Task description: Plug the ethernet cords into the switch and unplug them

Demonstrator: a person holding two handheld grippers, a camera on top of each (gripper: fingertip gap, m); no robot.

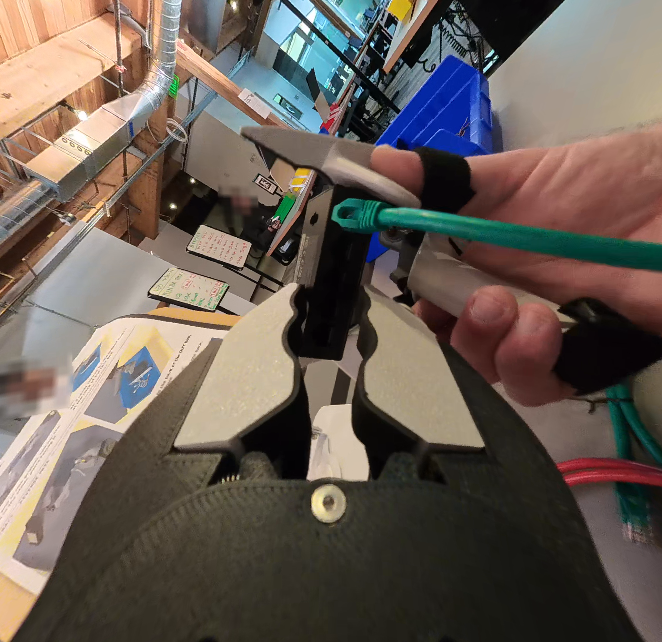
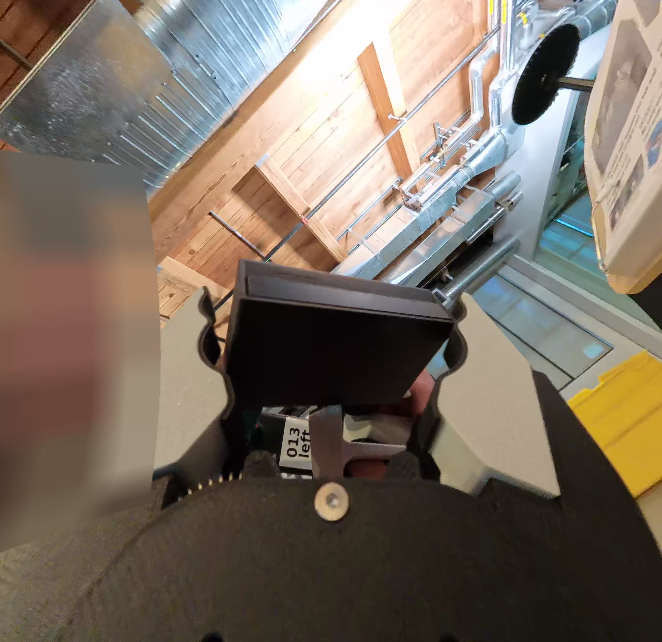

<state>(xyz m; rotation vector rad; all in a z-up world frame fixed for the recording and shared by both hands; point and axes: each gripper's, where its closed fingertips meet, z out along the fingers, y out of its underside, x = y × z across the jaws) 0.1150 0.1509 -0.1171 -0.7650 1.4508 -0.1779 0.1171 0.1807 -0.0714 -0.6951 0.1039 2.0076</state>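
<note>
My left gripper (image 1: 331, 302) is shut on the lower end of a small black switch (image 1: 329, 266) and holds it upright in the air. A green ethernet cord (image 1: 501, 234) comes in from the right, and its booted plug (image 1: 353, 218) sits at a port near the switch's top. In the right wrist view my right gripper (image 2: 333, 313) is spread wide around the switch (image 2: 333, 348), with a small gap at the left finger (image 2: 186, 356). One of its fingers (image 1: 322, 155) lies over the switch's top in the left wrist view, held by a person's hand (image 1: 555, 212).
A blue bin (image 1: 447, 116) stands behind the switch. More green cords (image 1: 623, 445) and red cords (image 1: 609, 472) lie on the grey table at the right. A printed instruction sheet (image 1: 89, 409) lies at the left. A yellow bin (image 2: 616, 420) is at the right. The gap from one gripper's tips to the other's is roughly 4 cm.
</note>
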